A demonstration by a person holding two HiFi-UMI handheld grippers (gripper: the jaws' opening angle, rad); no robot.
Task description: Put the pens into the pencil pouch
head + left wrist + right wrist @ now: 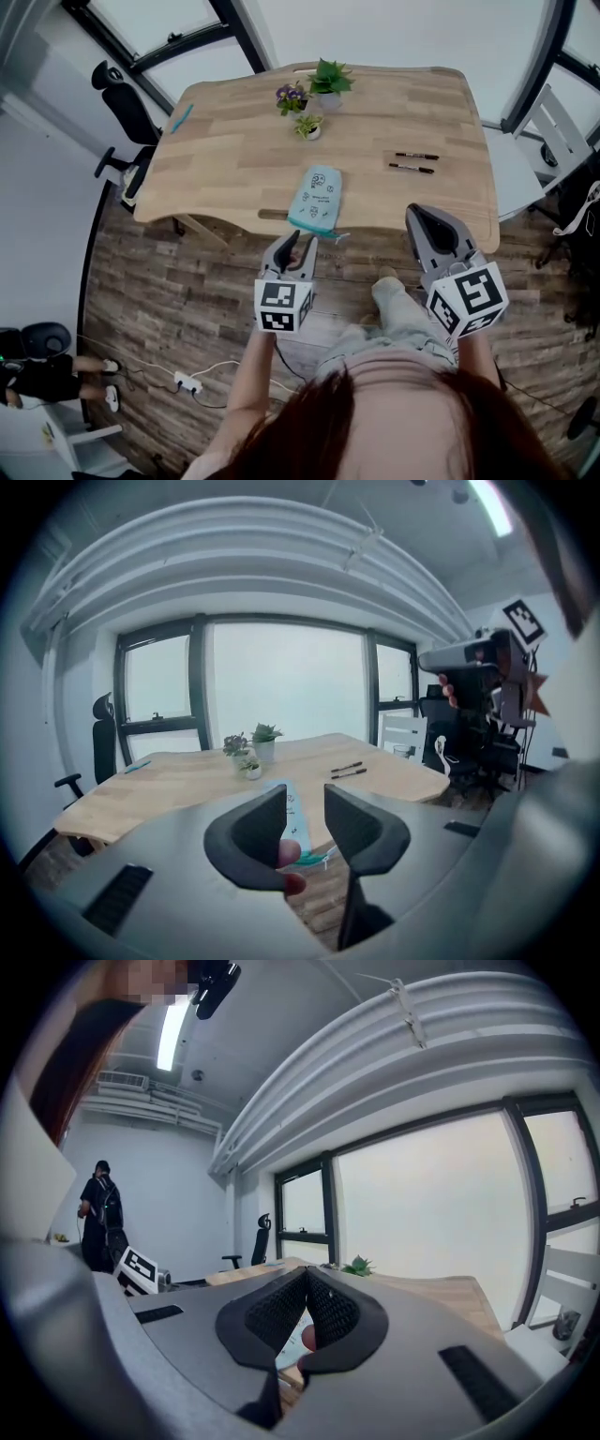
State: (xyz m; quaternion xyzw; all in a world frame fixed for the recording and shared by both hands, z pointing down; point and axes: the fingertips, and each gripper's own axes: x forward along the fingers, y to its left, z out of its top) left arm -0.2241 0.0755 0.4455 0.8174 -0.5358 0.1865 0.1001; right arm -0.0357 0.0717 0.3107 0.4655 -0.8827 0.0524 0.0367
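The light-blue pencil pouch [316,199] lies flat at the near edge of the wooden table [234,159], about midway along it. Two black pens [414,162] lie side by side on the table's right part, farther in from that edge and well apart from the pouch. The left gripper [301,244] hangs just off the table's near edge, right in front of the pouch, jaws apart and holding nothing. The right gripper [427,217] hangs off the same edge toward the table's right corner, jaws pressed together and empty, with the pens beyond it.
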